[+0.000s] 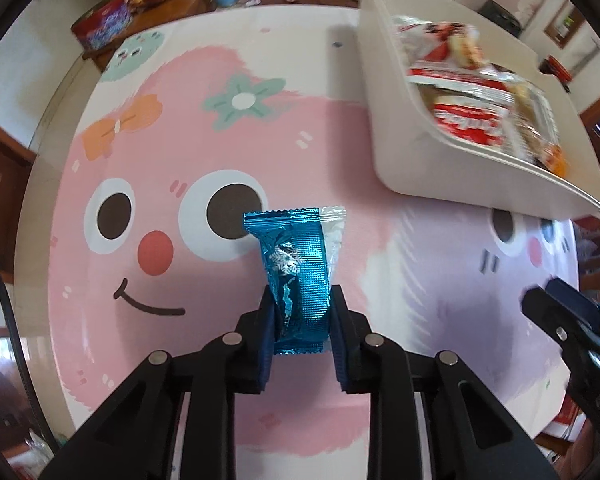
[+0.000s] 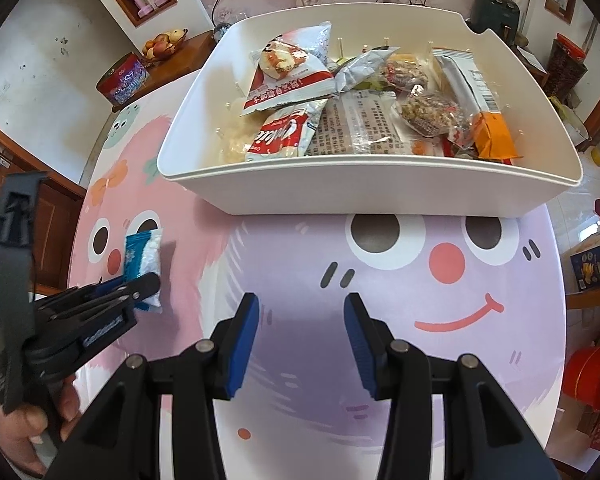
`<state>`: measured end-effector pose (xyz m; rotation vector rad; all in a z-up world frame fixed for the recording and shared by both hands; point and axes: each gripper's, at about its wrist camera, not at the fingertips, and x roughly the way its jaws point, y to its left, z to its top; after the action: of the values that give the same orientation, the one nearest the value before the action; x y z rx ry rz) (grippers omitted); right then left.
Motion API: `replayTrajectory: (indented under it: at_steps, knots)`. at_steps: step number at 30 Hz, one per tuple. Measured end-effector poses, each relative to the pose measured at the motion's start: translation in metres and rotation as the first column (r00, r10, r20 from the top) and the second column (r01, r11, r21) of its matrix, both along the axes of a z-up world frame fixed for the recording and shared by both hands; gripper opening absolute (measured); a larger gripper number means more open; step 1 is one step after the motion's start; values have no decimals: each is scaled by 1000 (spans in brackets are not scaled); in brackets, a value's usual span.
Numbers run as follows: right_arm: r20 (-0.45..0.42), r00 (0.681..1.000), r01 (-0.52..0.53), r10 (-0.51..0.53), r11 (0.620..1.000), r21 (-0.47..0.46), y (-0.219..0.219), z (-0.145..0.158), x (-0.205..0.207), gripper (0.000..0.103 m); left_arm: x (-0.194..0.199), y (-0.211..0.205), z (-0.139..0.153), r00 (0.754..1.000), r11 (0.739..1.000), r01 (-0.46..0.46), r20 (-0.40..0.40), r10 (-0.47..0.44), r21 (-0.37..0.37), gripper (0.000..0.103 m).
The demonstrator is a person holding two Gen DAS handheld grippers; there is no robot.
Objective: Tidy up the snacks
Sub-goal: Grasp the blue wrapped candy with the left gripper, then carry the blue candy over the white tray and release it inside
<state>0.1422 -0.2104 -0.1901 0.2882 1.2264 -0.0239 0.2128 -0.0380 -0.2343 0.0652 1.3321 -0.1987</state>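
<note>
Right wrist view shows you a round table point(image 2: 380, 420) covered with a cartoon print: a pink smiling face on one half, a lilac smiling face on the other, with a green flower and an orange bow near the far edge. A white bin point(image 2: 380, 188) stands at the far side of the table, heaped with snack packets in red-and-white, silver and orange wrappers. Beyond the table you can see a wooden sideboard carrying a fruit bowl point(image 2: 165, 45) and a red tin point(image 2: 125, 78), floral wallpaper with a power strip and plugged cables, and a wall niche holding pink dumbbells. Your right gripper point(image 2: 302, 330) hangs over the lilac face with its blue-padded fingers spread apart and nothing between them. Your left gripper point(image 1: 302, 320) is over the pink face, its fingers pinching a blue foil snack packet point(image 1: 298, 276) by its near end. From the left wrist view, the packet's long axis runs straight away from the fingers, its crimped far end pointing toward the pink face's eye, with a strip of clear wrapper along its right edge. The packet sits well apart from the bin, which lies off to the right of it.
</note>
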Motion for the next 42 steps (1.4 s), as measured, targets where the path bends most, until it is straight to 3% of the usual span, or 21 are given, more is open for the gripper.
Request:
replayTrajectory:
  at_steps: [9,16,20,26,30,34,42]
  knots:
    - [23,999,32,-32,999,3,-15,13,-17,45,-32,-26,47,992,992,121,46,-120,-33,22]
    - [135,984,125,-118,991,-44,-41,63,-28,45,-15,-57,100,973,981,191,139,-183,-46,22]
    - [218,956,220,-194,970,-102,-60,102,-31,45,6,-83,142,950,973,224,234,-207,-49,22]
    - [364,892,325,-268,940,-103,-85,157,-34,45,33,-128,187,911,965,263,336,-240,-23,22]
    - [414,862,368,-294,923,-110,-103,179,-27,45,45,-151,199,904,963,269,347,-250,-8,22]
    - [418,857,389,-303,911,-137,-117,184,-14,45,52,-164,197,905,964,266,341,-256,16,22]
    - [328,888,390,-321,905,-171,-138,158,24,45,68,-178,179,919,968,244,307,-249,55,22]
